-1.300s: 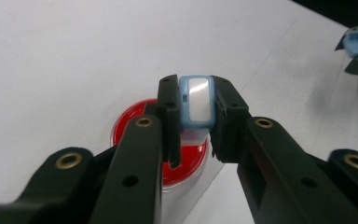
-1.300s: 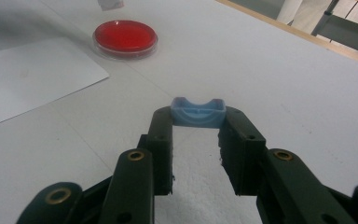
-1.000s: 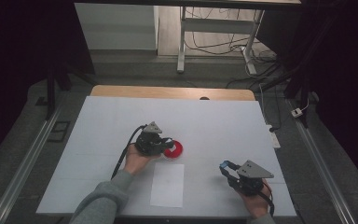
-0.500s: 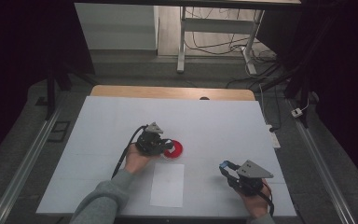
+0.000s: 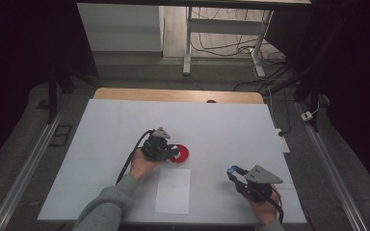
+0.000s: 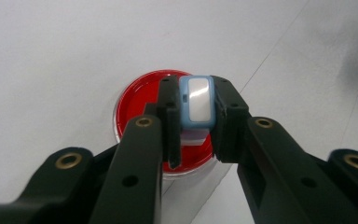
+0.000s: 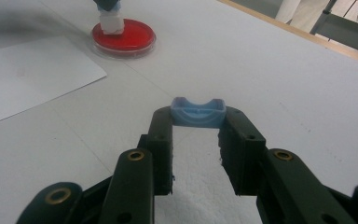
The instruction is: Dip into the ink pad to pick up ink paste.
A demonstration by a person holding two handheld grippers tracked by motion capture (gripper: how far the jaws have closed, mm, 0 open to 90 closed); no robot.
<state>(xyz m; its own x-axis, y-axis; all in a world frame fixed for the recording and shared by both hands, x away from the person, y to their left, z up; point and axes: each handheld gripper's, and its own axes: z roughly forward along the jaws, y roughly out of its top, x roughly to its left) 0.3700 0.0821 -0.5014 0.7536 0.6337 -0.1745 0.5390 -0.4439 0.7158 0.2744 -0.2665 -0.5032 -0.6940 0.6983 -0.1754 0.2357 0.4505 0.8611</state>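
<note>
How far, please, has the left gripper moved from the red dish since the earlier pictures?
No, not at all: the left gripper sits at the same edge of the red dish, just above the white paper sheet, as before.

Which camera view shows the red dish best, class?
The left gripper view: the red dish sits close below the left gripper, which is shut on a blue stamp. The right gripper view shows it far off; the high view, small and half hidden.

Two handheld black grippers, left gripper (image 5: 171, 153) and right gripper (image 5: 232, 172); brass-ringed screws on the jaws; grey triangular top plates; trailing black cables; grey-green sleeve (image 5: 107, 208).
</note>
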